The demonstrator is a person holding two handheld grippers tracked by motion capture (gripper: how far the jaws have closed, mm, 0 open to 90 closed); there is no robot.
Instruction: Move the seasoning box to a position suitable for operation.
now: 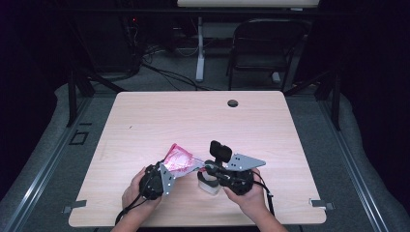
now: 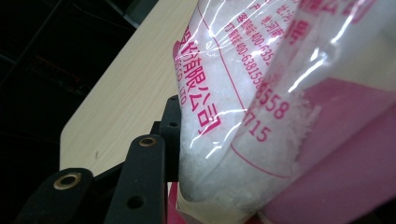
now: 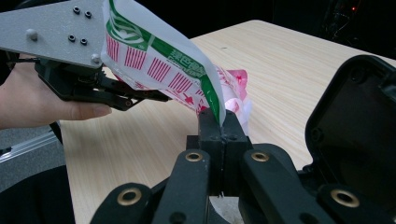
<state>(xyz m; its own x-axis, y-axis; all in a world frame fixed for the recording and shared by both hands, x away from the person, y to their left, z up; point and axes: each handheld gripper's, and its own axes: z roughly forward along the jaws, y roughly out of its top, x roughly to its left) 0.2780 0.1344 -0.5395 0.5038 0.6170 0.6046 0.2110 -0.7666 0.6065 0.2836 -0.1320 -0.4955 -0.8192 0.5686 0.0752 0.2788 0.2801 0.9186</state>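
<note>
A plastic bag (image 1: 180, 160) with pink print and white granules hangs tilted between both grippers above the table's near edge. My left gripper (image 1: 167, 170) is shut on the bag's lower body; in the left gripper view one black finger (image 2: 172, 130) presses into the bag (image 2: 261, 93). My right gripper (image 3: 223, 126) is shut on the bag's corner (image 3: 159, 60), which has green and red print, with the jaws squeezed together. A white cup (image 1: 209, 185) stands on the table under the right gripper (image 1: 205, 166). The left gripper (image 3: 135, 95) with its grey plate faces me in the right gripper view.
The light wooden table (image 1: 193, 121) has a round cable hole (image 1: 233, 103) near its far edge. A dark folding chair (image 1: 263, 46) stands on the floor beyond the table. Hands grip both grippers at the near edge.
</note>
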